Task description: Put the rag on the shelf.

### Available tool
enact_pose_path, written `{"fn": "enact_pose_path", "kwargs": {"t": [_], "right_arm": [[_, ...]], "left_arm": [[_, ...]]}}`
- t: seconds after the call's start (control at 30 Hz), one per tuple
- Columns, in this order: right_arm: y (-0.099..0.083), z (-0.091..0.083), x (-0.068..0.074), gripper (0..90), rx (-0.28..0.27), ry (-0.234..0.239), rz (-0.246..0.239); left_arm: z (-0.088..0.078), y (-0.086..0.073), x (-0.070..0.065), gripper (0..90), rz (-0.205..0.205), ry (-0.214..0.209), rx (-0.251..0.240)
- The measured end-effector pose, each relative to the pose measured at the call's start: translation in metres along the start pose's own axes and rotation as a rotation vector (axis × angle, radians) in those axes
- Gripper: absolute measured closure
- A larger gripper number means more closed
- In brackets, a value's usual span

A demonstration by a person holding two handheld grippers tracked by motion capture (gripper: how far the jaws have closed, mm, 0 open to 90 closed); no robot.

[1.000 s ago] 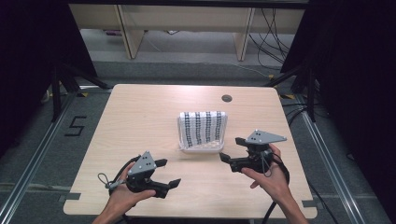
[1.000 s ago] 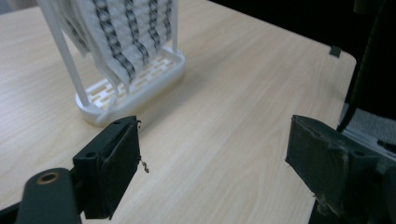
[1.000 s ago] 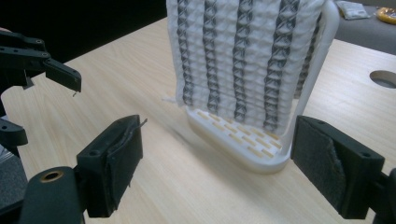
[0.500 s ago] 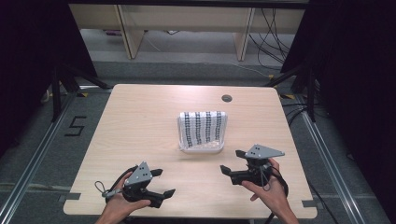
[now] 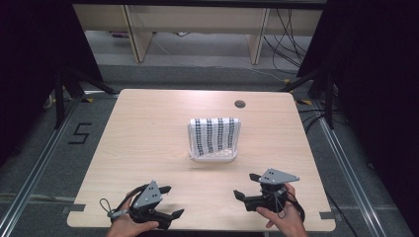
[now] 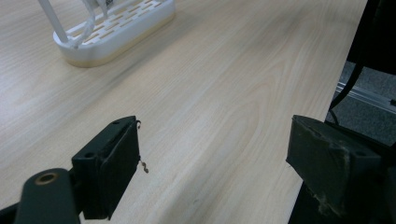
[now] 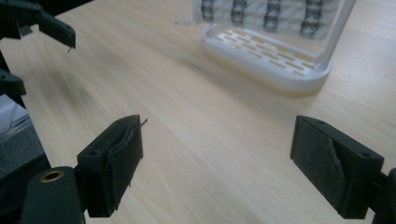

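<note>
White rack (image 5: 213, 157); cloth (image 5: 215, 134) white, dark check stripes; black tongs (image 5: 165, 202); pale wood table (image 5: 148, 128).

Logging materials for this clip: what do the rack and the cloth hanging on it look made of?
The rack looks like glossy white moulded plastic, with a slotted base and thin uprights. The cloth seems a soft woven textile, white with dark patterned stripes, draped limply over it.

Each gripper was a black two-jaw unit. The left gripper (image 5: 169, 201) carried a grey three-cornered plate (image 5: 148, 194) on top, with a black cable looped behind it. The right gripper (image 5: 245, 186) bore a matching grey plate (image 5: 278, 176). Each jaw ended in a rectangular black block with small screw holes; a brass-coloured eyelet sat at the base of the left jaw arm.
</note>
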State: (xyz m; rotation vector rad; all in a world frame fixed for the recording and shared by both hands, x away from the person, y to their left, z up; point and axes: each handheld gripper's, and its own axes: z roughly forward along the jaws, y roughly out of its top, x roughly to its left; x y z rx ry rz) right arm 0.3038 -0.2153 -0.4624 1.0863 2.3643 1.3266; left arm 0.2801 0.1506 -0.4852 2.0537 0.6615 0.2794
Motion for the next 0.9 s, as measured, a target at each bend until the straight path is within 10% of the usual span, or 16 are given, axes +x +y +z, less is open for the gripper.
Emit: {"fn": "enact_pose_path", "kwargs": {"t": [0.37, 0.9], "right_arm": [[-0.016, 0.004, 0.009, 17.9, 0.047, -0.010, -0.117], [-0.021, 0.005, -0.008, 18.0, 0.029, -0.035, -0.081]], "left_arm": [[0.006, -0.012, 0.003, 16.3, -0.027, 0.043, 0.004], [0.009, -0.016, 0.018, 16.0, -0.067, 0.074, 0.010]]}}
